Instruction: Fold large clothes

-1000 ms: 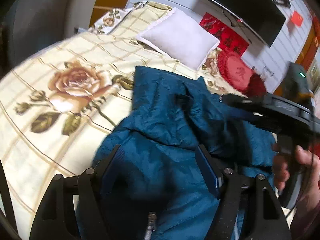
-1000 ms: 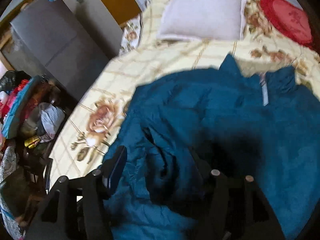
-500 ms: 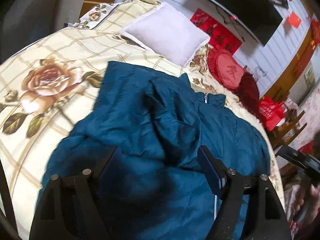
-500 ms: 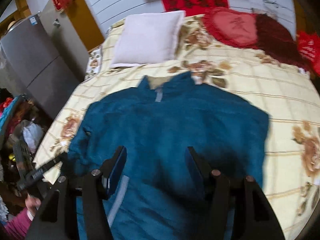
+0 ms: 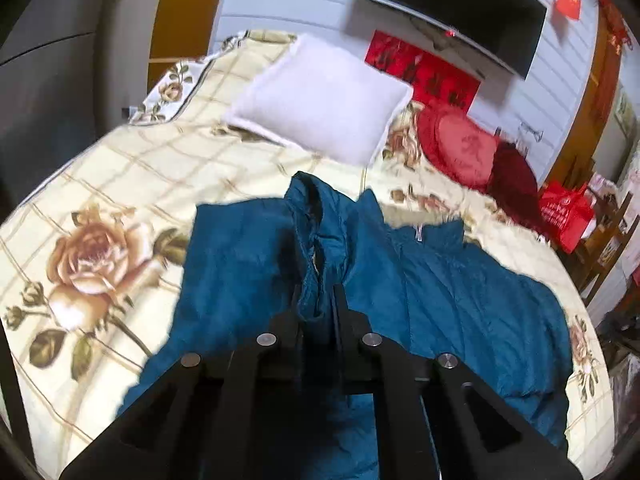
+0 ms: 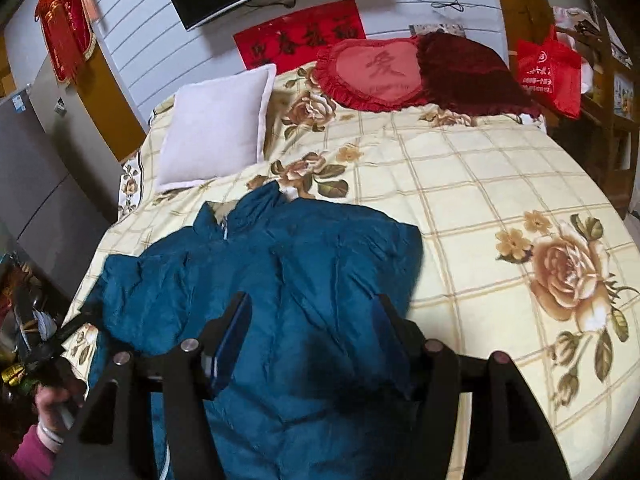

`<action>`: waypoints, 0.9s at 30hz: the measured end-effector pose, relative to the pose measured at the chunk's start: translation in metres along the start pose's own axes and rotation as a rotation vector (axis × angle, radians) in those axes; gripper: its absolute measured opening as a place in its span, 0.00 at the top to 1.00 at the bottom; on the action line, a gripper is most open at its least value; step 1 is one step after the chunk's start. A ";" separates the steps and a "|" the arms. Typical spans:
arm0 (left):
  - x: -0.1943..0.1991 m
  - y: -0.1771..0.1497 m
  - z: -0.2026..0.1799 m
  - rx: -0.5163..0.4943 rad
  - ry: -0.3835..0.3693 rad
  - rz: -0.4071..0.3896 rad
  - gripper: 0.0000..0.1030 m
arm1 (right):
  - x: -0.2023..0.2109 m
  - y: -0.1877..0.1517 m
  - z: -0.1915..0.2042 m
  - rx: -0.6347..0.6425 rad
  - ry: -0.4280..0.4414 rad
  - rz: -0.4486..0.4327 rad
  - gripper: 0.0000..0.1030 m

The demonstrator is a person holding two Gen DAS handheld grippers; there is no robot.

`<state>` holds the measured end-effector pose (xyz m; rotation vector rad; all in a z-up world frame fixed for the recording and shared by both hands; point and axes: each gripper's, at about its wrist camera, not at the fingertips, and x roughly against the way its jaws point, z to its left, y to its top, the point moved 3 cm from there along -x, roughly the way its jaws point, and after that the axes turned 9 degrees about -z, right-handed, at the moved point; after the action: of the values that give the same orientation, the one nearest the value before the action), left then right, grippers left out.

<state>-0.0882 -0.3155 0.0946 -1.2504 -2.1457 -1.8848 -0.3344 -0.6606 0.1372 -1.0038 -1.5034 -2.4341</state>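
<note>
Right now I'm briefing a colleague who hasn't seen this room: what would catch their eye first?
The big teal jacket spread on the rose-patterned bedspread, nearer the bed's left side in the right wrist view. The left gripper has just closed on a bunched fold of it, while the right gripper hovers open above. At the bed's head lie a white pillow and a red heart-shaped cushion.

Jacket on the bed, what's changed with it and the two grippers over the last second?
The left gripper has just closed its jaws on a bunched fold of the jacket; earlier they stood wide open over it. The right gripper swung from the jacket's left side toward its right and hangs open above it. The jacket now lies spread out, collar toward the pillow. Pillow and red cushions stayed put.
</note>
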 end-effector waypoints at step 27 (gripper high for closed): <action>-0.033 -0.008 -0.002 -0.127 0.093 -0.024 0.37 | -0.089 -0.007 0.049 0.250 -0.193 0.030 0.36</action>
<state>-0.0715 -0.3343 0.0725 -1.1362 -2.0343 -2.0745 -0.2452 -0.6379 0.0943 -1.2236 -1.7826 -2.1115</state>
